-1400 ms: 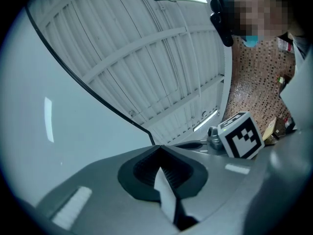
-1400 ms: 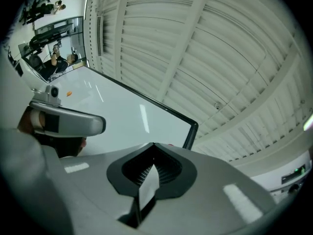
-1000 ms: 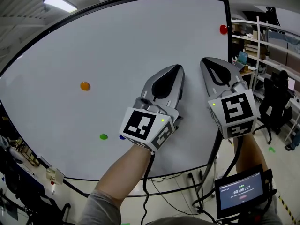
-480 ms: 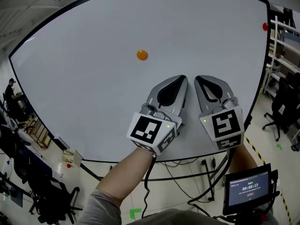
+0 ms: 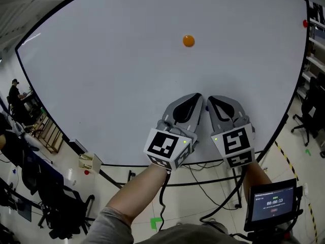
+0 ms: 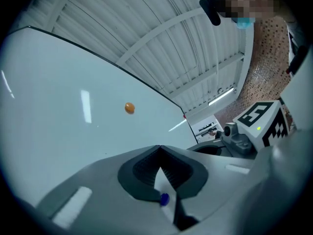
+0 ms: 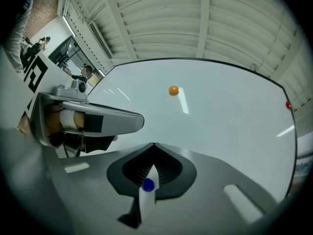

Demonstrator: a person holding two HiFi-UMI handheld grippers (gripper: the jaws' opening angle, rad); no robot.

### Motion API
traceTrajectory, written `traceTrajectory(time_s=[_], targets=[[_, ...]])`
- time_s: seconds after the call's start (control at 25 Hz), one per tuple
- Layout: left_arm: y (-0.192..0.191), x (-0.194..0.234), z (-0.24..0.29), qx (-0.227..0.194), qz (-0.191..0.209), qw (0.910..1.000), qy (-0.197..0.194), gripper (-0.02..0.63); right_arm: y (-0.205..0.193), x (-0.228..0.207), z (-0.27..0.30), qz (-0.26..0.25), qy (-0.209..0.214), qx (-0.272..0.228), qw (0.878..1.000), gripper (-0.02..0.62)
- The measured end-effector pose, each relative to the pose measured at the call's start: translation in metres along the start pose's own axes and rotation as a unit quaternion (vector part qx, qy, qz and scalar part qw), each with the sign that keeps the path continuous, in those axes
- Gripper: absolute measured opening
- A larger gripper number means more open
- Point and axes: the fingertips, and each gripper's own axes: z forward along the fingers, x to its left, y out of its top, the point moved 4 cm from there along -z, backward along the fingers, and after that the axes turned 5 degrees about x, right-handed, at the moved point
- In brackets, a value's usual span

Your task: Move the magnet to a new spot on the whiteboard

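Meeting at their tips, the jaws of the left gripper (image 6: 159,147) stand closed, with nothing pinched at the apex. The right gripper (image 7: 153,144) is closed in the same way. Below each apex a narrow slit opens between the dark ribbed pads (image 6: 144,170). A small blue dot (image 6: 164,198) shows in that slit in both gripper views. Whether it is a magnet on the surface behind or a part of the gripper itself cannot be told.

In the head view the two grippers lie side by side with their tips close together. They point up across the lower part of the whiteboard (image 5: 117,85). Each carries its marker cube (image 5: 167,147) at the rear, next to the holding hand. A bare forearm (image 5: 137,197) leads down from the left one.

The orange magnet (image 5: 188,40) sits on the whiteboard above the two grippers, well apart from both, with bare white surface between. It shows in both gripper views, beyond the closed tips. A red magnet (image 5: 305,23) sits high up, near the board's right edge.

A thin black frame (image 5: 45,111) borders the board. Below its lower edge, black cables (image 5: 213,187) hang toward the floor. A small screen (image 5: 271,205) with a timer display is at the lower right, by the right forearm. Office chairs (image 5: 61,207) stand at the lower left.
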Motion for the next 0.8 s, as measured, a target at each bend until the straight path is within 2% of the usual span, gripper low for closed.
traceTrajectory(time_s=[0.2,0.48,0.68,0.8], targets=[[-0.014,0.002,0.003,0.015,-0.003,0.9999,0.006,0.002,-0.013,0.004,0.01,-0.004,0.004,0.013,1.0,0.006],[-0.072,-0.01,0.001,0.065,-0.013,0.9978,0.008,0.002,-0.069,0.019,0.019,-0.013,-0.006,0.057,0.998,0.011],[-0.105,-0.016,-0.005,0.094,-0.029,0.9951,0.01,0.002,-0.091,0.029,0.02,-0.011,-0.007,0.078,0.997,0.036],[-0.111,-0.017,-0.005,0.102,-0.038,0.994,0.01,0.002,-0.093,0.028,0.021,-0.02,-0.011,0.079,0.997,0.094]])
